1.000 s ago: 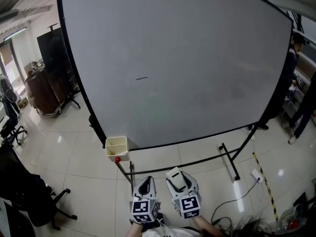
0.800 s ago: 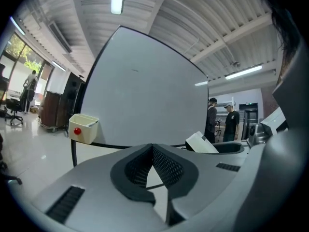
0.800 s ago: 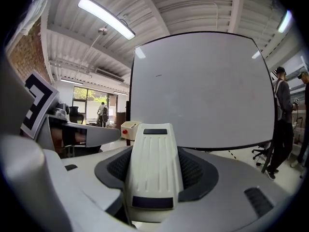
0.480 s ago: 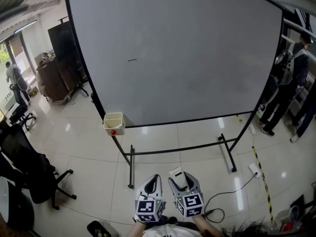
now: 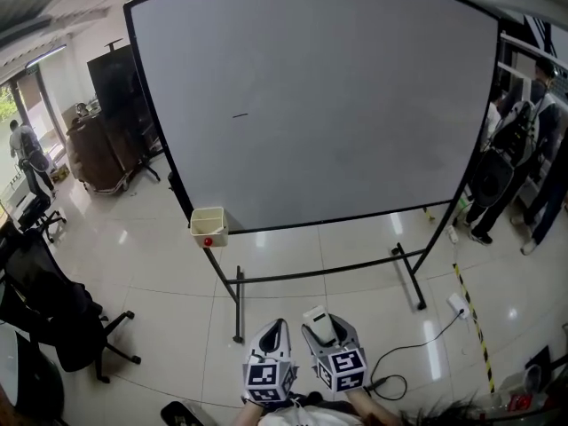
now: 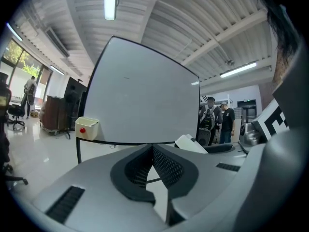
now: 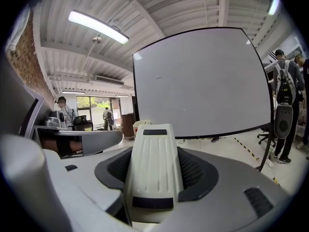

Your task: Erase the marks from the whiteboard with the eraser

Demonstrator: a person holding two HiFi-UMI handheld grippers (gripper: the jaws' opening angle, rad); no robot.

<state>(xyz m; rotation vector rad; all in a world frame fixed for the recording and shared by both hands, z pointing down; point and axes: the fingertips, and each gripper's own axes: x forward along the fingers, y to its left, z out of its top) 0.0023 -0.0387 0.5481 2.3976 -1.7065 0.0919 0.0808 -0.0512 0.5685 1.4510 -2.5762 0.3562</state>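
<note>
A large whiteboard (image 5: 328,96) on a black wheeled stand fills the head view; one short dark mark (image 5: 240,115) shows at its upper left. My right gripper (image 5: 319,319) is shut on a cream eraser (image 7: 153,170), held well short of the board, near the floor side of the view. My left gripper (image 5: 275,328) sits beside it, jaws shut with nothing between them (image 6: 150,164). The board (image 7: 203,81) and the mark (image 7: 159,78) also show in the right gripper view.
A cream box (image 5: 209,225) with a red dot hangs at the board's lower left corner. Stand legs (image 5: 410,278) and a cable (image 5: 426,331) lie on the tiled floor. People (image 5: 524,149) stand at the right; a black chair (image 5: 53,318) and dark cabinet (image 5: 115,87) at the left.
The view has drawn back from the board, which now looks smaller and higher. Both grippers stay low and side by side, the eraser still held.
</note>
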